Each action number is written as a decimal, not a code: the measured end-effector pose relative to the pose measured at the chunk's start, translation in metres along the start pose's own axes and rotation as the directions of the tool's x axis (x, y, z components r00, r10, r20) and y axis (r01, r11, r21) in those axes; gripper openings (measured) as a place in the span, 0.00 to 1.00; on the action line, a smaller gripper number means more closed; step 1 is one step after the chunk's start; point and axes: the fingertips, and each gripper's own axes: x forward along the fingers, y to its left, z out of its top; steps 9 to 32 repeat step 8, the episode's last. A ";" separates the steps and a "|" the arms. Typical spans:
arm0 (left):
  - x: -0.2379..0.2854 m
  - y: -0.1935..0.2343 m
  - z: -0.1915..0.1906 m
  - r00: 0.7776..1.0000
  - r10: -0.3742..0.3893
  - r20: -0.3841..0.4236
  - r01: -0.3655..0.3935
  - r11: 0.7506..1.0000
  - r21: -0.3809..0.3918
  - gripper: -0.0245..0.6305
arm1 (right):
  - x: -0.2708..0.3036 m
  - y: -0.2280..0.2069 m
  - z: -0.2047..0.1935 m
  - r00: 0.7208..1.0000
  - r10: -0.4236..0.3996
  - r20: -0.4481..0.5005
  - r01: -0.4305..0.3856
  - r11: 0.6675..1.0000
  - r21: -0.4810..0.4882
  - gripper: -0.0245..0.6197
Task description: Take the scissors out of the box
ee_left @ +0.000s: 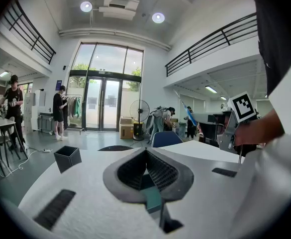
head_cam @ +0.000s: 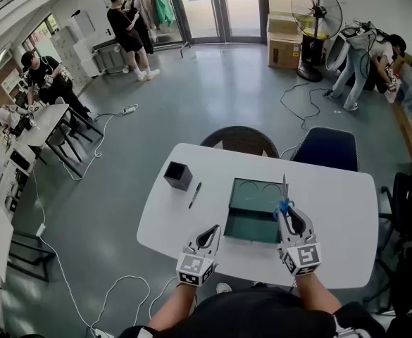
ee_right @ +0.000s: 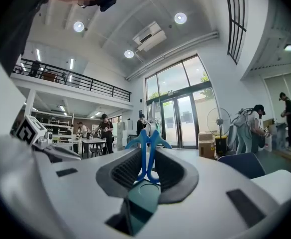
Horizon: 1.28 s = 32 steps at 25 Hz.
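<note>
Blue scissors (ee_right: pixel 144 151), pinched in right gripper (head_cam: pixel 287 215)

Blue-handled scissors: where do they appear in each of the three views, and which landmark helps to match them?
Head view: blue-handled scissors right of centre, held in the right gripper.
Left gripper view: scissors small, right of centre.
Right gripper view: scissors at centre, clamped upright.
Shared landmark: black standing fan by the glass doors.
</note>
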 end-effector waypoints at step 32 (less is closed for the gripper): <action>-0.002 0.000 -0.007 1.000 -0.005 0.002 0.005 1.000 -0.008 0.05 | 0.001 0.000 0.005 1.000 -0.002 0.015 0.002 1.000 -0.002 0.18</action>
